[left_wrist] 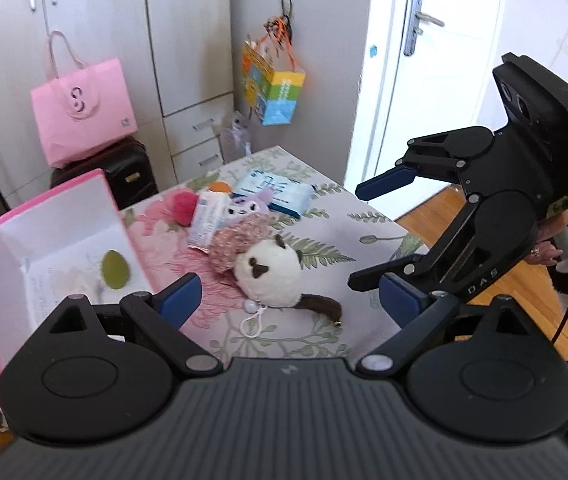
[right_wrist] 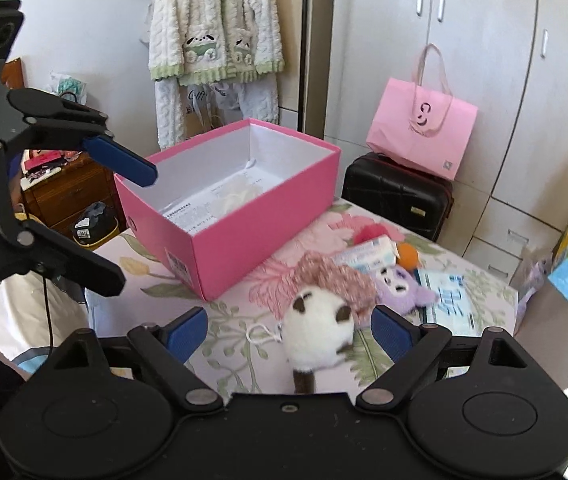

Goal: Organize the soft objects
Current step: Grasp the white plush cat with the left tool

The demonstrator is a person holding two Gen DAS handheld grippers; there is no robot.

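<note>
A white plush animal with a brown tail (left_wrist: 270,276) (right_wrist: 318,334) lies on the floral table (left_wrist: 324,216) (right_wrist: 156,276). Behind it lie a pink knitted item (left_wrist: 236,240) (right_wrist: 336,276), a purple plush (left_wrist: 250,204) (right_wrist: 400,286) and a red pompom (left_wrist: 184,204) (right_wrist: 368,234). An open pink box (left_wrist: 56,236) (right_wrist: 244,196) stands at the left. My left gripper (left_wrist: 290,302) (right_wrist: 122,232) is open and empty above the table. My right gripper (right_wrist: 290,334) (left_wrist: 360,236) is open, with the white plush between its fingers.
A small white carton (left_wrist: 204,220) (right_wrist: 368,256), an orange ball (right_wrist: 408,256) and a blue tissue pack (left_wrist: 272,192) (right_wrist: 450,304) lie on the table. A pink bag (left_wrist: 84,108) (right_wrist: 424,136) sits on a black suitcase (right_wrist: 398,196). A colourful bag (left_wrist: 272,88) hangs on the wardrobe.
</note>
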